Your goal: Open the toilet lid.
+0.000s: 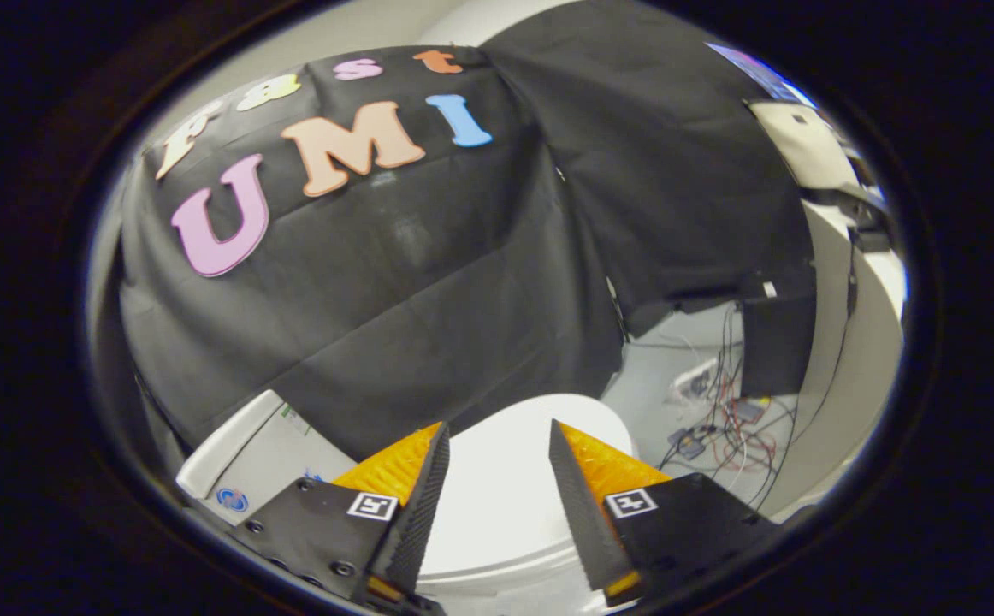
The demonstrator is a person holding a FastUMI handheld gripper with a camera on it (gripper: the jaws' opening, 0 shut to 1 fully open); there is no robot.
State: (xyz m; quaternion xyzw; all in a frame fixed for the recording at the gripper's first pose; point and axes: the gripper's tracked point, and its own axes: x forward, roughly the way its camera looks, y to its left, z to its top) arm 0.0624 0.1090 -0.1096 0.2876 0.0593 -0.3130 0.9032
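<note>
Toilet lid (505, 479) is down, flat on the bowl, lying below and between my fingers and reaching a bit beyond their tips. My gripper (497, 453) is spread wide with nothing in it, hovering above the lid, not touching as far as I can tell. Tank (249, 453) sits off to the left of the fingers, so the hinge is probably that side (can't see it, it's behind the left finger). Plan: go to the edge opposite the tank, drop low, get one finger under the lid's lip, close on the rim, then lift in an arc toward the tank. Keep the pull along that arc, not straight up. Cables (736, 419) on the floor lie beyond the right finger; stay off them.
</note>
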